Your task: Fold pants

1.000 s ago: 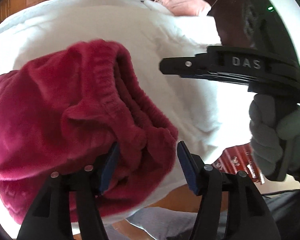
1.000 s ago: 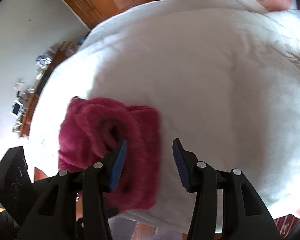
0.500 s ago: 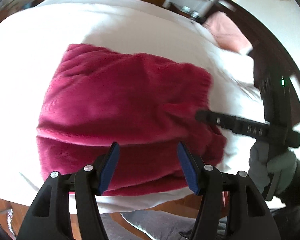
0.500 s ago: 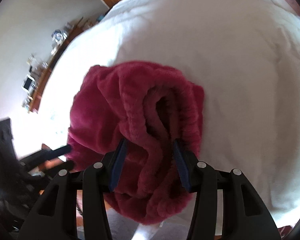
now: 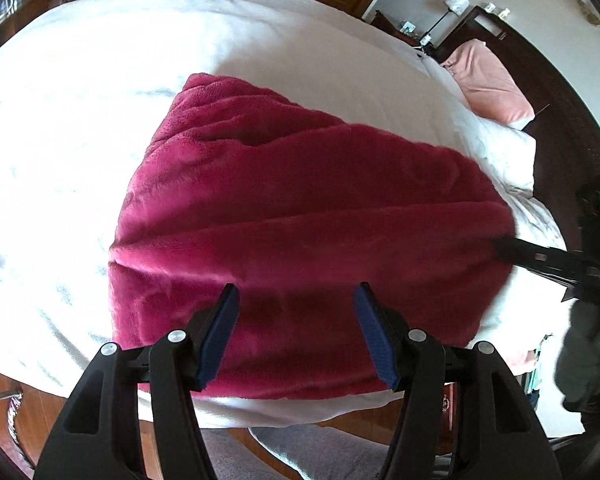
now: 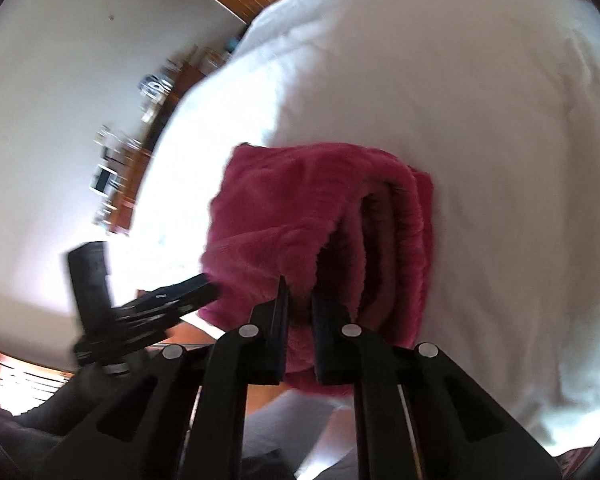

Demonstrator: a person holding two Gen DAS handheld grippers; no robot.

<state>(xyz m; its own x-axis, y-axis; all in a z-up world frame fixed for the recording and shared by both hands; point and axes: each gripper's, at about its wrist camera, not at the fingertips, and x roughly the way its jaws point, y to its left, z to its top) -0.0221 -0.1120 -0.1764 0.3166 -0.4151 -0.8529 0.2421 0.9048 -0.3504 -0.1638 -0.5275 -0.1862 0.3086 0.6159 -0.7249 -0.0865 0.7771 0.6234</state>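
Note:
Folded dark red fleece pants [image 5: 300,200] lie near the front edge of the white bed [image 5: 80,120]. My left gripper [image 5: 296,304] hangs open just above their near edge, its blue pads apart and pressing on nothing. My right gripper [image 6: 298,308] is shut on a fold of the pants [image 6: 300,208] at their layered end, with red fabric pinched between the pads. From the left wrist view the right gripper [image 5: 540,258] reaches in at the pants' right edge. The left gripper [image 6: 168,300] appears blurred at the left of the right wrist view.
A pink pillow [image 5: 488,80] and a dark headboard [image 5: 560,100] are at the bed's far right. A gloved hand [image 5: 584,360] holds the right gripper. A cluttered dresser [image 6: 112,176] stands along the wall. Wooden floor lies below the bed's front edge.
The right gripper's jaws have come together on the pants' layered end. The left gripper swung from that end to the pants' long near side and stayed open.

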